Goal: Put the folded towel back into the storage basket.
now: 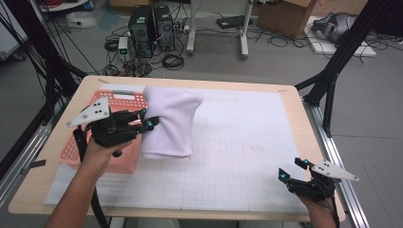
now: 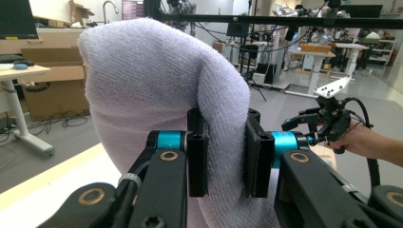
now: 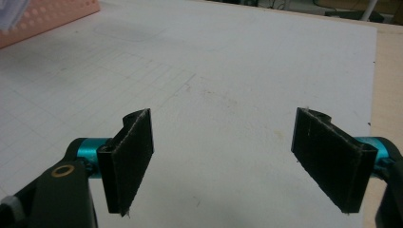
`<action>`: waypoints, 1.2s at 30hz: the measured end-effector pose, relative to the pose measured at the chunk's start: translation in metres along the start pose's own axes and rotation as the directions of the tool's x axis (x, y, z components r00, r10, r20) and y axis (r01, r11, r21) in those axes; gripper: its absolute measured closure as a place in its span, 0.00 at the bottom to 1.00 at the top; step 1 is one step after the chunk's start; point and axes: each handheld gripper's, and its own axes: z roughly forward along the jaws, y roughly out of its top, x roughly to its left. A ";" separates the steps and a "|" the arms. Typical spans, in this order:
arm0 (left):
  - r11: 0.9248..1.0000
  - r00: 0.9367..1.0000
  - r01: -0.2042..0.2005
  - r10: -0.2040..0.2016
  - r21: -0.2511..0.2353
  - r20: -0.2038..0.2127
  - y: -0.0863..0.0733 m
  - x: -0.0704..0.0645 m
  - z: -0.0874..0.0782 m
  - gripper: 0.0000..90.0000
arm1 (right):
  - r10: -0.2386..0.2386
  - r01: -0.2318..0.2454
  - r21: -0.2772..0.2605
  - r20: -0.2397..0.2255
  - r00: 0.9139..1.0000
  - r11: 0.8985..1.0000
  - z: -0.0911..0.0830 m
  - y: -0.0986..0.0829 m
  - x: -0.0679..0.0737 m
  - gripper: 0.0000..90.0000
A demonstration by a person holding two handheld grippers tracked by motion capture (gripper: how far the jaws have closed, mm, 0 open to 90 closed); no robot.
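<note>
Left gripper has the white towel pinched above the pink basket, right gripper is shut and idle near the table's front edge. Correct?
Not quite. The right gripper is open: the right gripper view shows its jaws spread wide with nothing between them. The rest holds: the left gripper pinches the white towel above the pink basket, as the high view shows.

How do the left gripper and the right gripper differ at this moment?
The left gripper is shut on the towel; the right gripper is open and holds nothing. The left gripper is beside the pink basket; the right gripper is near the table's near right corner. Both have black jaws.
</note>
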 end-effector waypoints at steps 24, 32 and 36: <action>0.999 0.995 0.022 -0.026 -0.040 -0.099 0.012 0.045 -0.090 0.83 | -0.009 0.009 -0.004 0.024 1.000 1.000 -0.002 0.003 0.001 0.23; 0.994 0.977 0.107 -0.103 0.011 -0.186 -0.018 0.075 -0.115 0.83 | -0.018 0.017 0.017 0.021 1.000 1.000 0.002 0.003 0.008 0.23; 0.985 0.962 0.162 -0.144 0.061 -0.234 -0.036 0.088 -0.118 0.83 | -0.029 0.029 0.023 0.015 0.999 0.999 0.005 0.003 0.011 0.23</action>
